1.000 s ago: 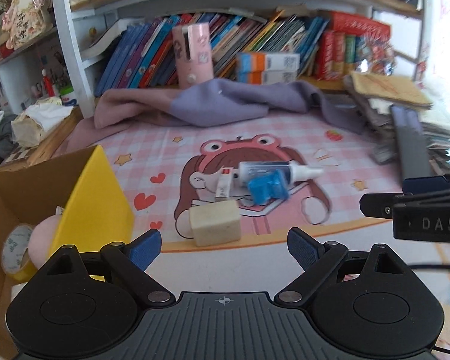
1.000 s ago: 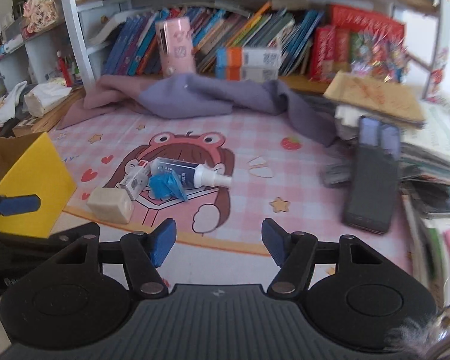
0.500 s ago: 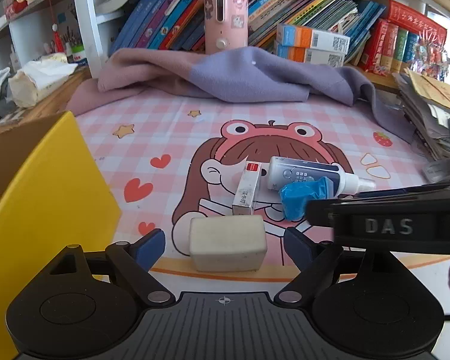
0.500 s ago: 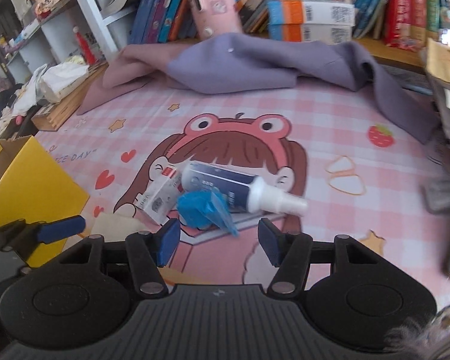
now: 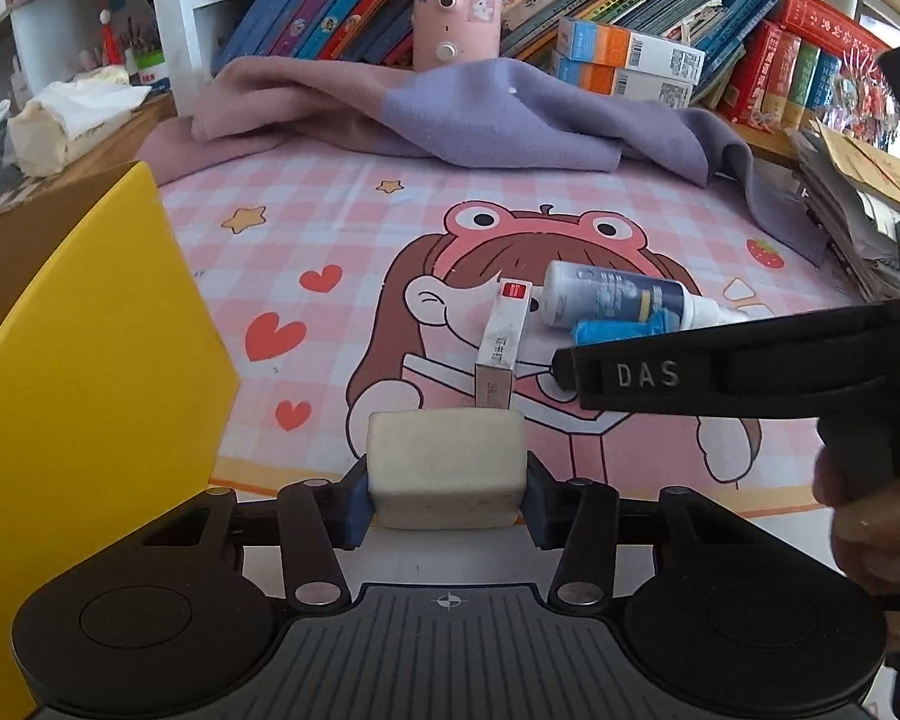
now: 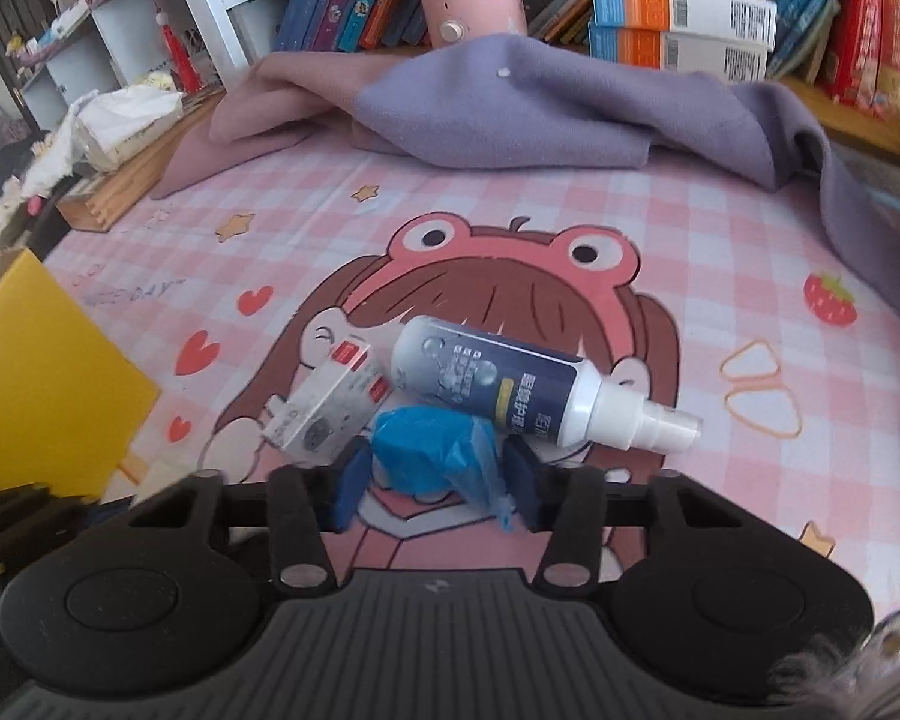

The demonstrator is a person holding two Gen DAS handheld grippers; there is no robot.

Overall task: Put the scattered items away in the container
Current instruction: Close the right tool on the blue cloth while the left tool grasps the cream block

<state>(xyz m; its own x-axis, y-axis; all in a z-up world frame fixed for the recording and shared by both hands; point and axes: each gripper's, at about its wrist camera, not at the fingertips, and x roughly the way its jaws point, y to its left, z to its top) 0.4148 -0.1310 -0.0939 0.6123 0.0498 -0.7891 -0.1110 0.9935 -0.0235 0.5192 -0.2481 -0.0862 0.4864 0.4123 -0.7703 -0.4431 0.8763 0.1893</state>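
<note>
A cream block (image 5: 446, 462) lies on the pink cartoon mat (image 5: 330, 228), and my left gripper (image 5: 444, 489) is closing with both pads against its sides. A crumpled blue plastic wad (image 6: 432, 450) sits between the pads of my right gripper (image 6: 435, 483), whose jaws are also closing and touch it on both sides. Just beyond the wad lie a white and navy spray bottle (image 6: 510, 390) and a small white box with red ends (image 6: 330, 408). The yellow cardboard box (image 5: 90, 360) stands open at the left. In the left wrist view the right gripper's black finger (image 5: 690, 372) crosses from the right.
A purple and pink cloth (image 5: 498, 114) is bunched along the mat's far edge, with a pink bottle (image 5: 457, 0) and rows of books behind it. Stacked papers (image 5: 852, 198) fill the right side. A person's hand (image 5: 864, 510) holds the right gripper.
Both grippers moved forward and down to the items. The left jaws closed from wide open onto the cream block. The right jaws closed around the blue wad.
</note>
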